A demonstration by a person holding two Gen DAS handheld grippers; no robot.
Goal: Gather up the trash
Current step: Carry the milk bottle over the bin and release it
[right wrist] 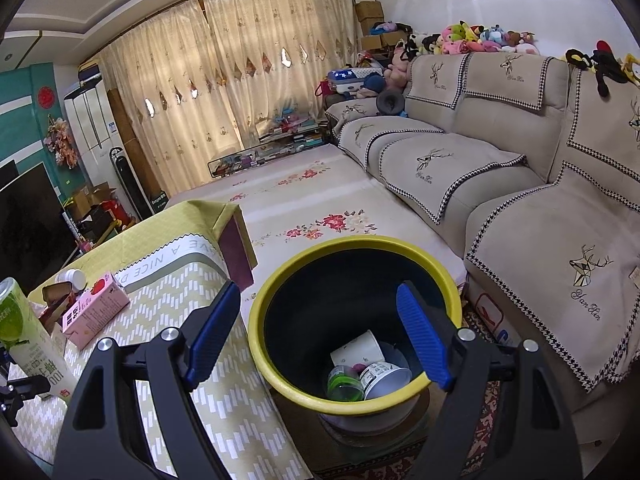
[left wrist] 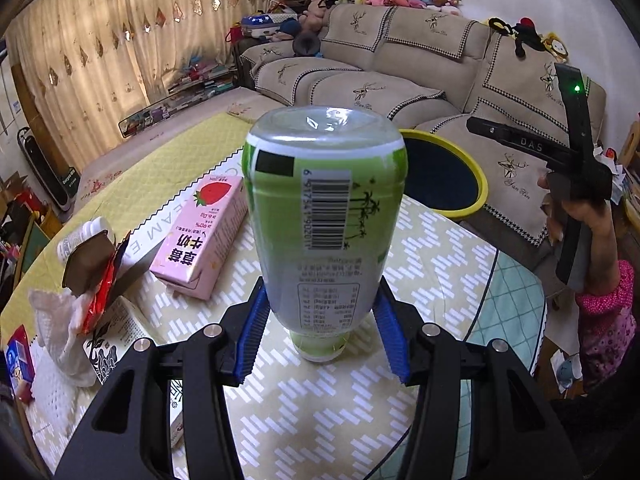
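My left gripper is shut on a green-labelled plastic bottle. The blue pads press its lower sides, and its cap end points toward the camera. The same bottle shows tilted at the left edge of the right wrist view. The yellow-rimmed black bin stands beyond the table's right edge. My right gripper hangs open over the bin with nothing between its fingers. Paper cups and a small green bottle lie inside. A hand in a pink sleeve holds the right gripper's body.
On the patterned tablecloth lie a pink strawberry milk carton, a small white bottle, red and brown wrappers and a crumpled tissue. A beige sofa runs behind the bin.
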